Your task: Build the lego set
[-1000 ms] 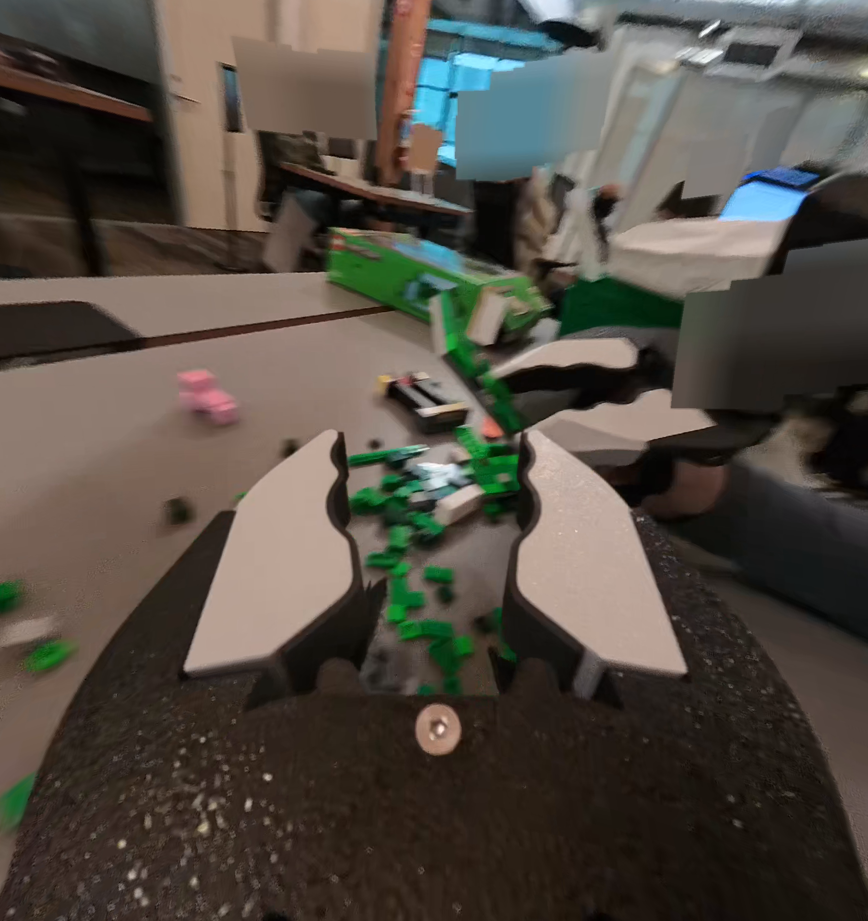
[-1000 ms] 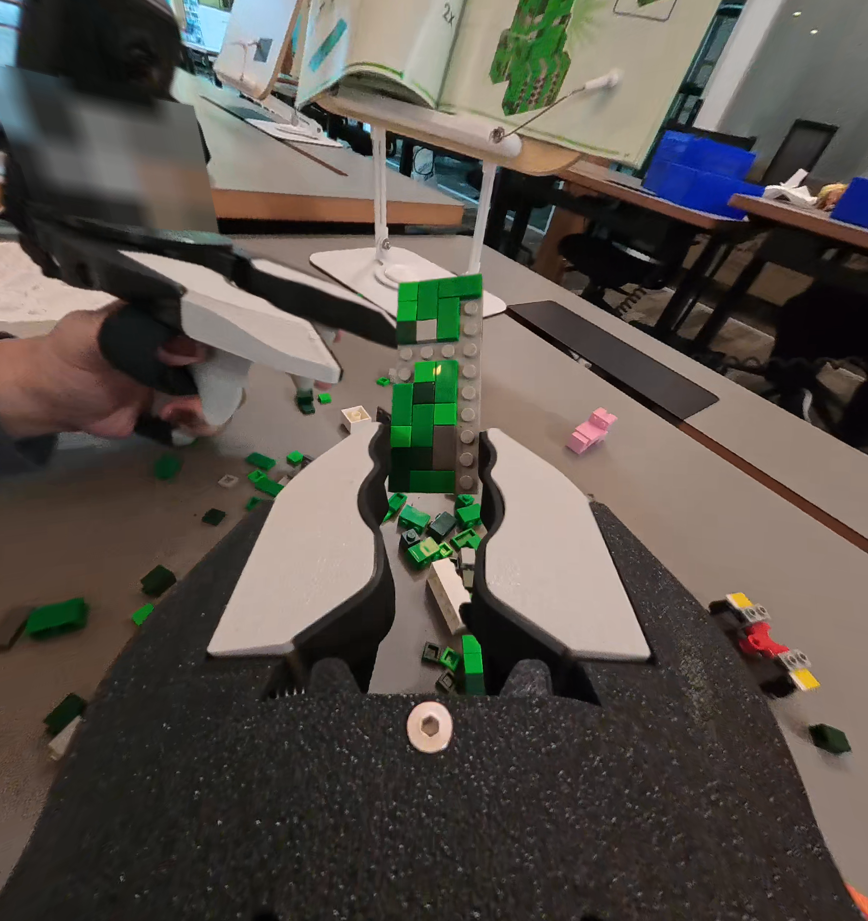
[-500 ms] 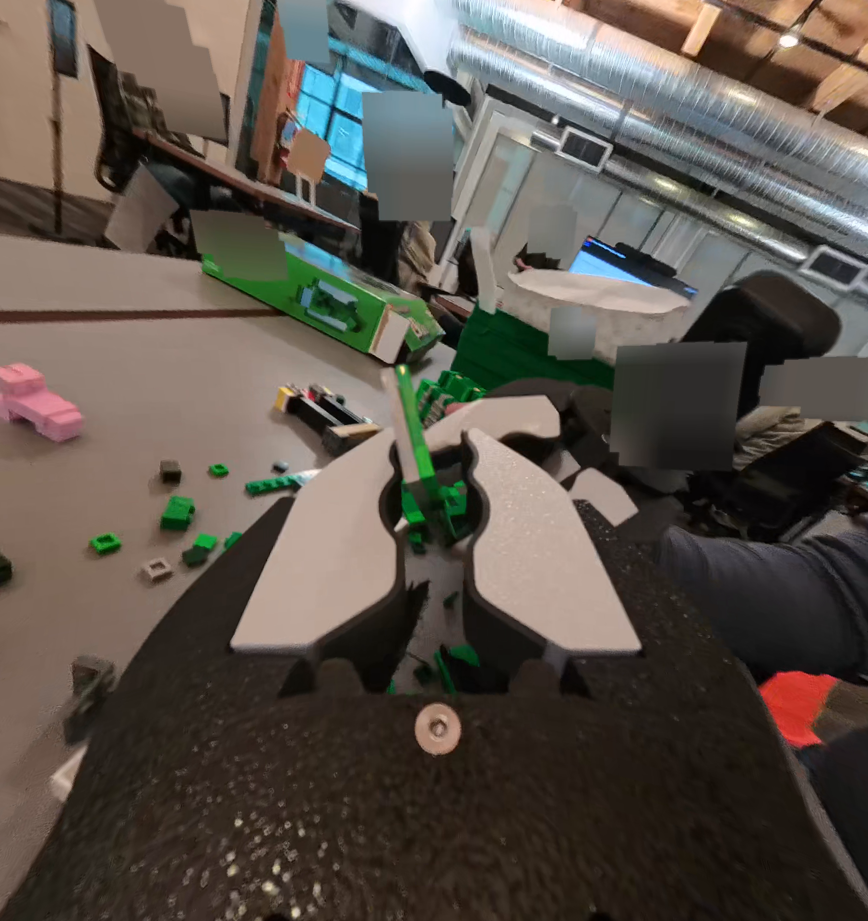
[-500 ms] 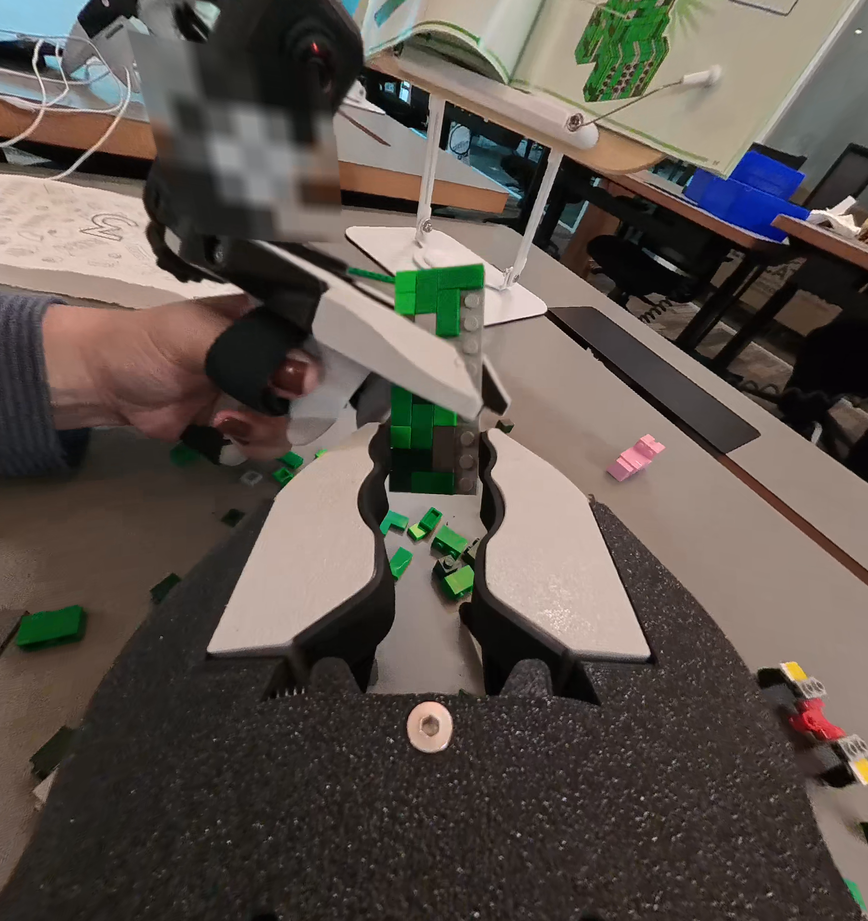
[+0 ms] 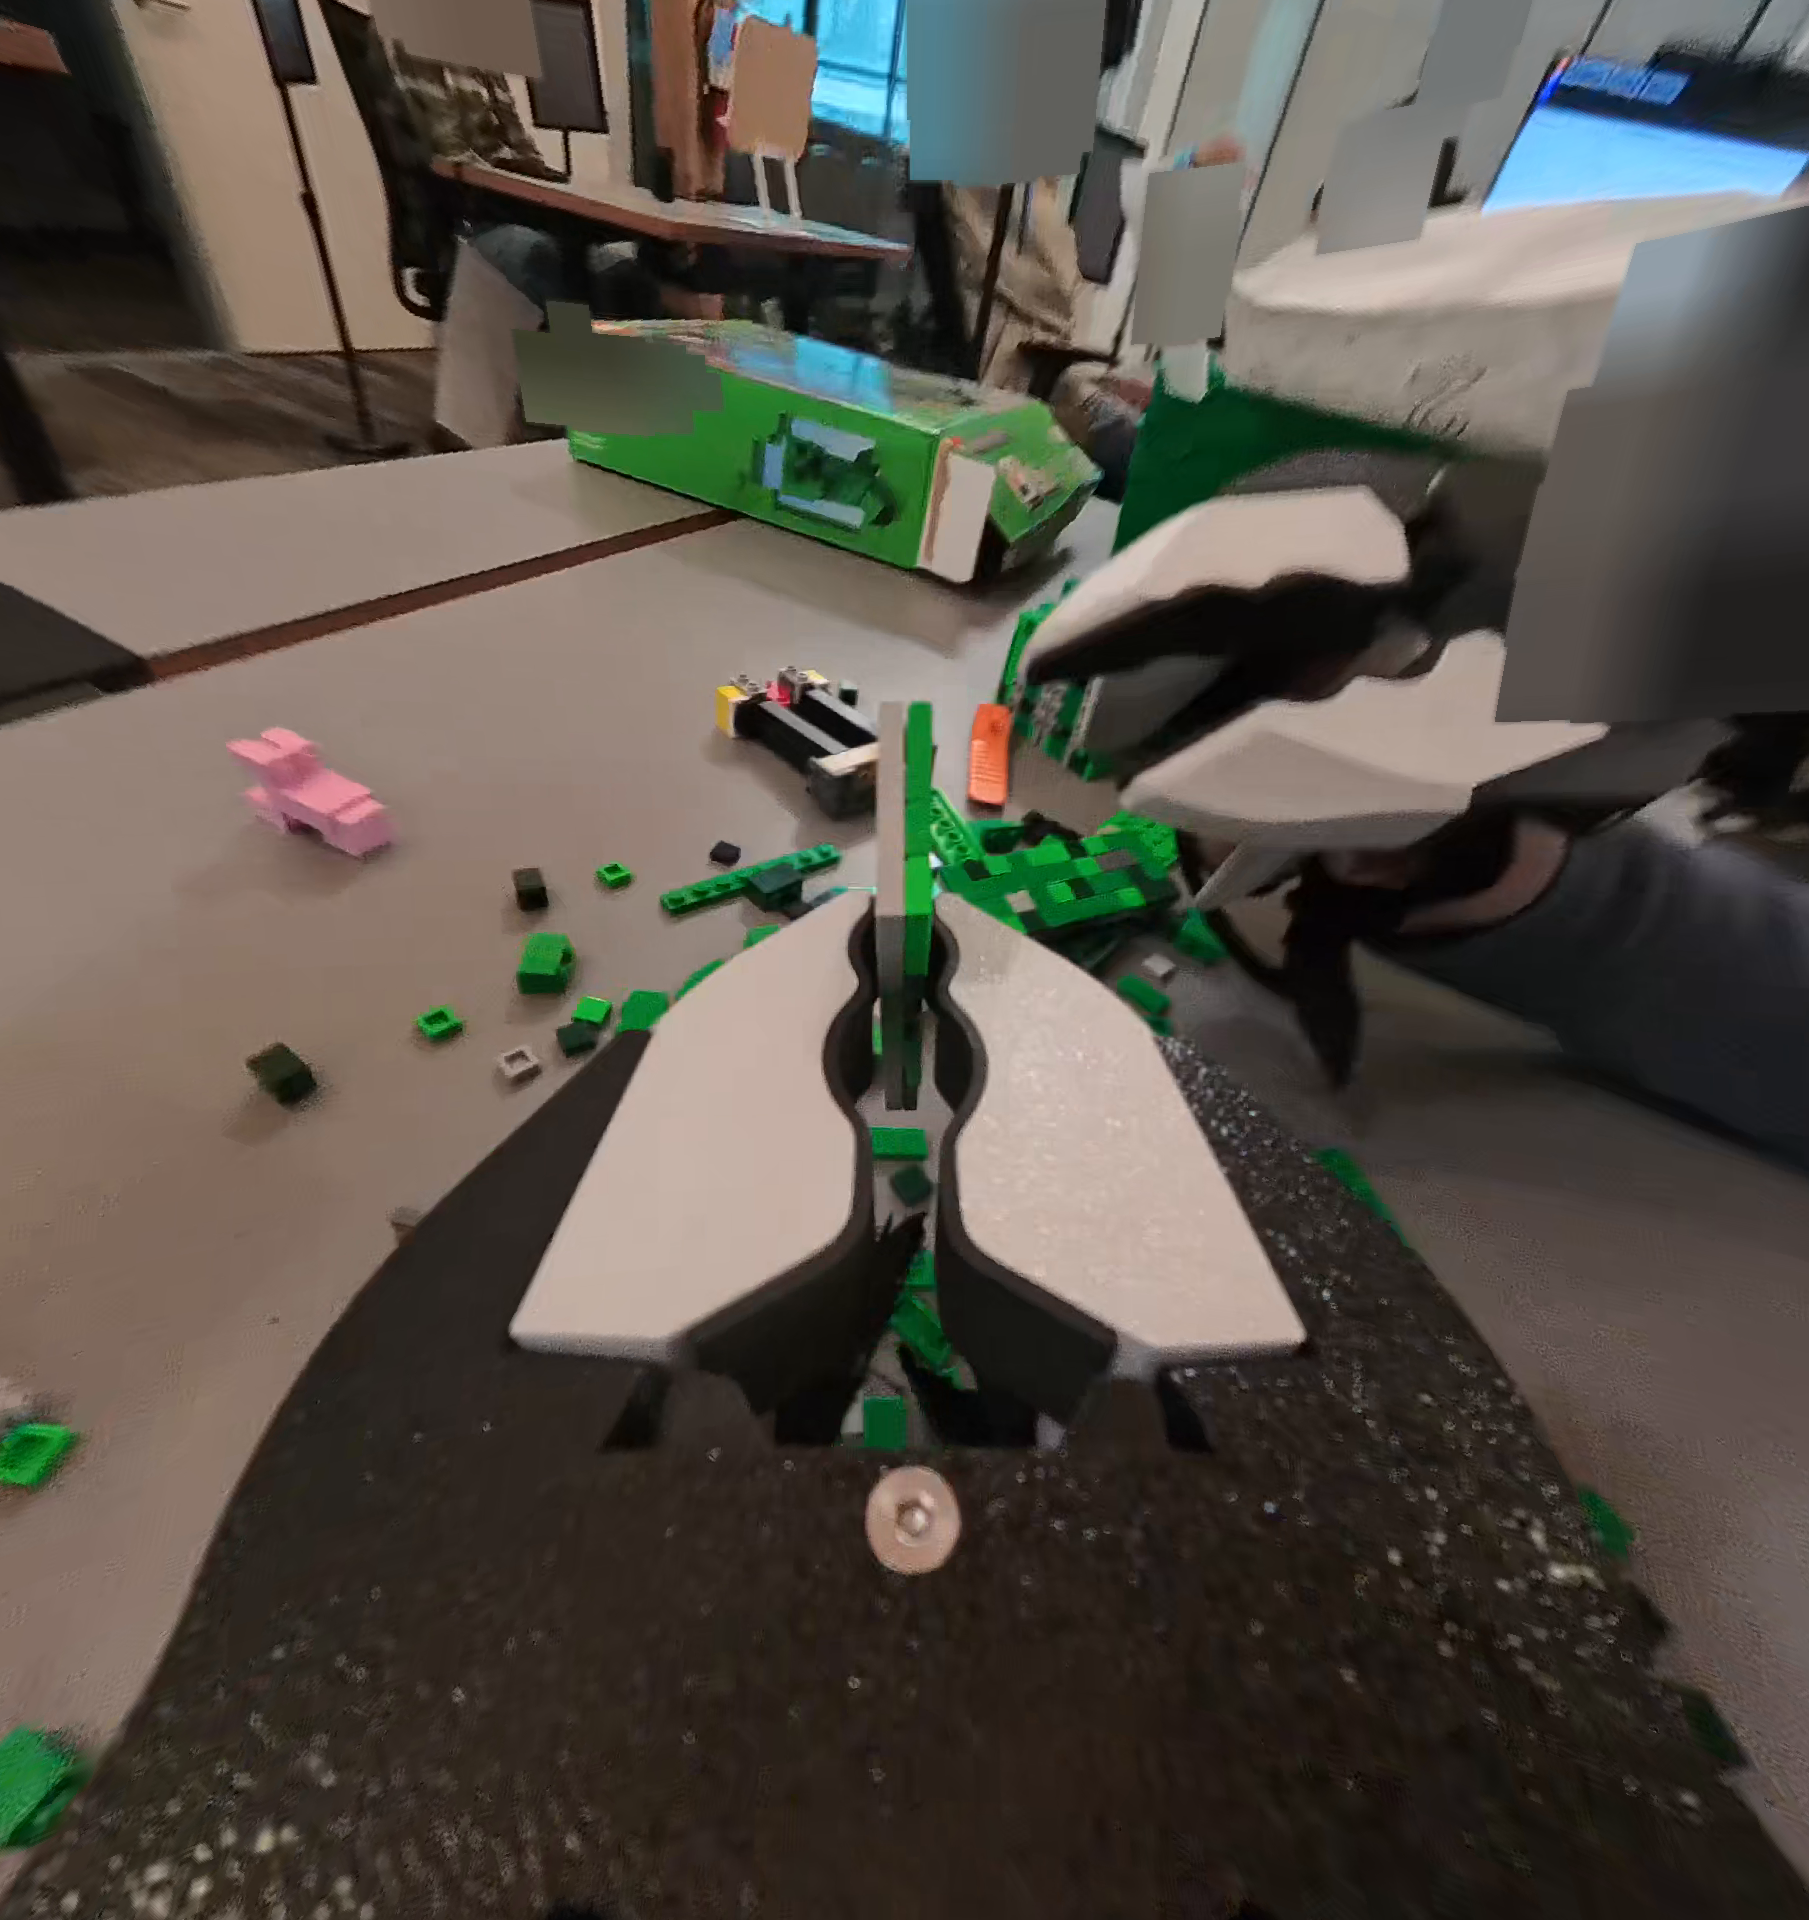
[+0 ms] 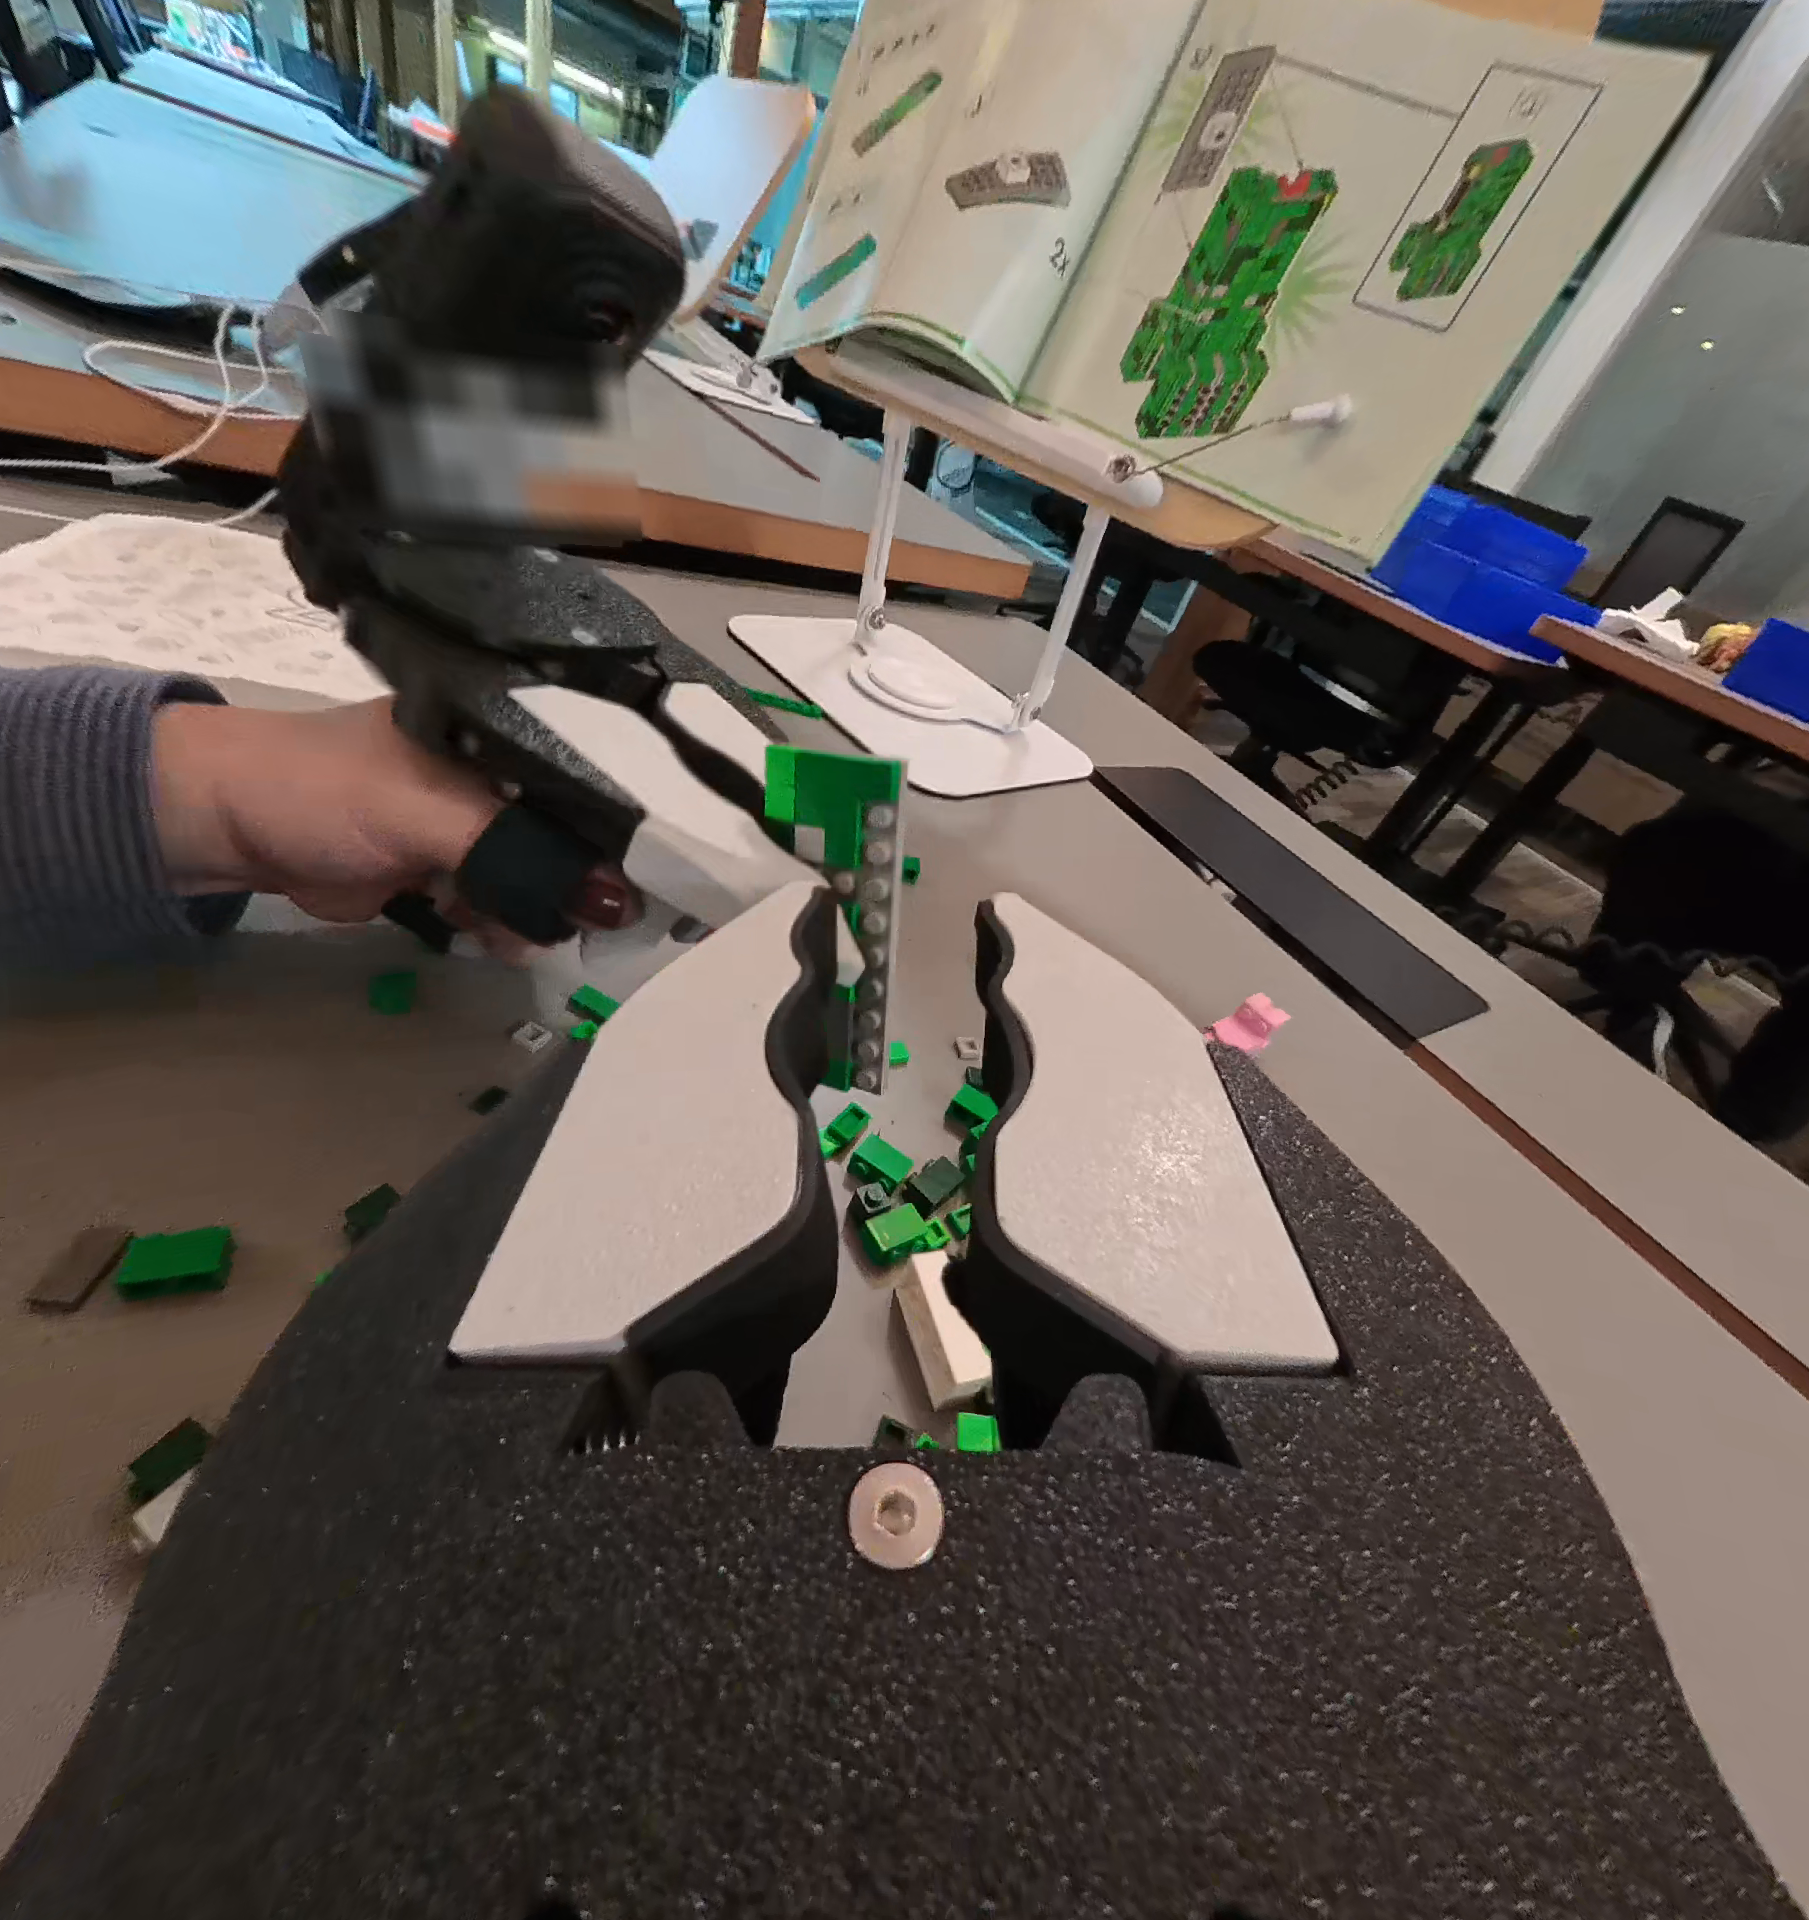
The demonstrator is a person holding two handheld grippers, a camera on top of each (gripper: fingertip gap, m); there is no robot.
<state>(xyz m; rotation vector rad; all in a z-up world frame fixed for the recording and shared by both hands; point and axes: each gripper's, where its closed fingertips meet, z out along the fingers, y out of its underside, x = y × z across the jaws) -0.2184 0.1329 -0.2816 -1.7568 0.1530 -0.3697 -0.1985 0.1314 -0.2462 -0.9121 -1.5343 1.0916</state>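
Green-grey plate (image 5: 902, 831) upright | left tongs (image 5: 905, 940) pinch it | right tongs (image 6: 900, 925) spread

hidden: lower green-grey plate (image 6: 872, 935) behind left tool (image 6: 775, 831) | blurred: green box (image 5: 838, 468) | cut off: booklet (image 6: 1243, 208)

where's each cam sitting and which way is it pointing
Left wrist view: on the left gripper, facing the green box; its fingers clamp the green-and-grey plate.
Right wrist view: on the open right gripper, facing the instruction book; a hand shows.
Shared: the plate, pink pig, each other's gripper.
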